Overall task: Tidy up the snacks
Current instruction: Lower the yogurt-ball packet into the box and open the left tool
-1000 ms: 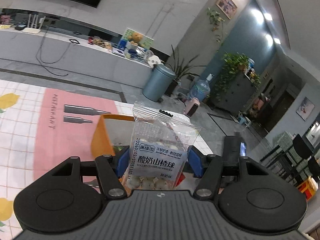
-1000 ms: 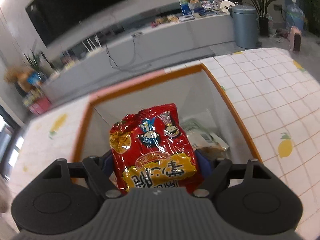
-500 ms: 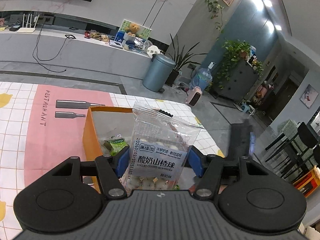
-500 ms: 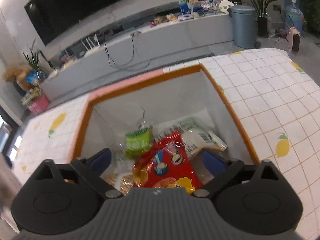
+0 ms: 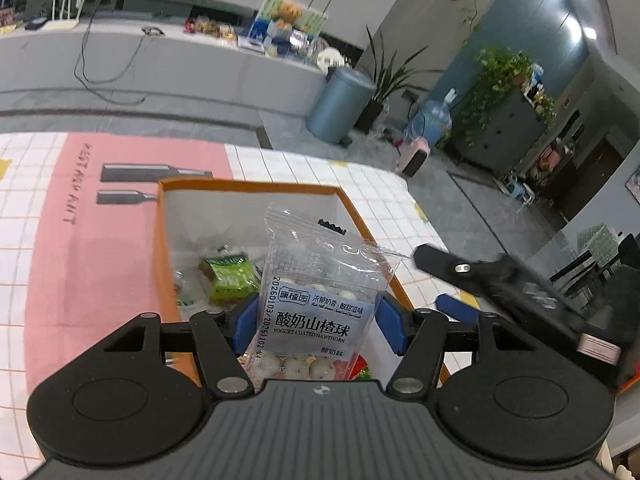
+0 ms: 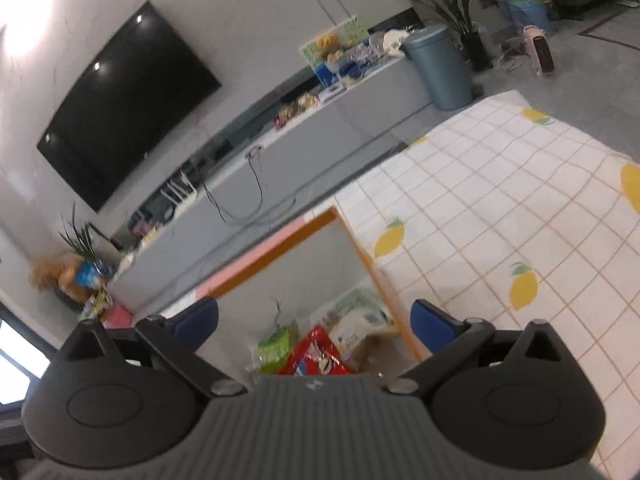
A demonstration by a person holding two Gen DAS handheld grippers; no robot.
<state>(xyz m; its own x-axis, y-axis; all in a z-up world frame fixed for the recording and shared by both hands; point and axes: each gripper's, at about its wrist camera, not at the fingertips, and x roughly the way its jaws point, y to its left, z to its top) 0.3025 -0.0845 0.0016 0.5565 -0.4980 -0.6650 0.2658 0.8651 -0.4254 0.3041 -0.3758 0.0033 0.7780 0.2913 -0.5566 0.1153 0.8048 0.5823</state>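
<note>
My left tool point(image 5: 316, 322) clamps the yogurt hawthorn packet point(image 5: 320, 292), upright, long axis vertical | it hangs directly over the orange-rimmed box point(image 5: 248, 188), so the drop is straight down | my right tool point(image 6: 314, 318) has just been opening, jaws wide, nothing between; red snack bag point(image 6: 316, 356) lies in the box below it.

left tongs point(image 5: 318, 322) clamped, right tongs point(image 6: 314, 318) just opened wide
</note>
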